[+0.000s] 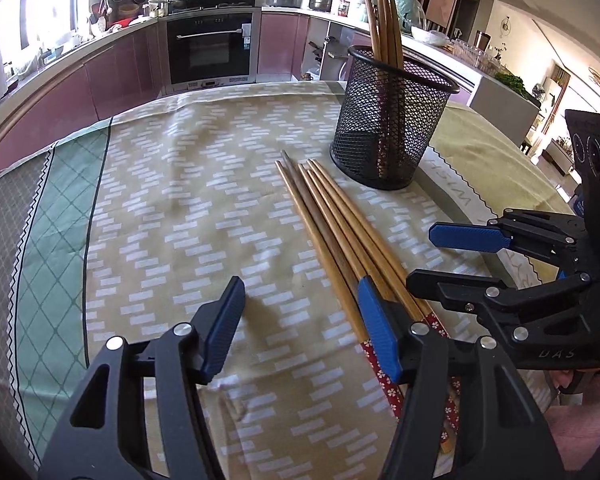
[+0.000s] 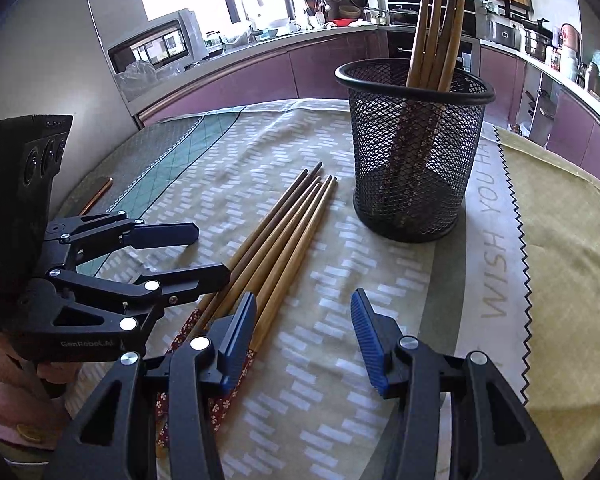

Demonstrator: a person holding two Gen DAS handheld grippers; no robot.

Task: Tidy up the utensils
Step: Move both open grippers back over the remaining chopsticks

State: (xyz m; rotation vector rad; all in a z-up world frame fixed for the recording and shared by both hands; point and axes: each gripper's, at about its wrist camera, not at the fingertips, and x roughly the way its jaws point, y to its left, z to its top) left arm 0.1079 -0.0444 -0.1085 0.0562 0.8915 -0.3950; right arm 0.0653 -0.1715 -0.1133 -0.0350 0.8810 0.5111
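Lying loose on the patterned tablecloth (image 1: 172, 208), a bundle of wooden chopsticks (image 1: 336, 232) stretches from the near edge of the table toward a black mesh cup (image 1: 392, 120), which stands just beyond their tips and has several more chopsticks (image 1: 384, 20) upright in it. The left gripper (image 1: 300, 320) hovers low with its jaws apart and nothing between them, one blue pad over the bundle's near end. The right gripper (image 2: 304, 336) likewise stands apart and empty, one pad at the bundle's patterned handle ends, the other over bare cloth.
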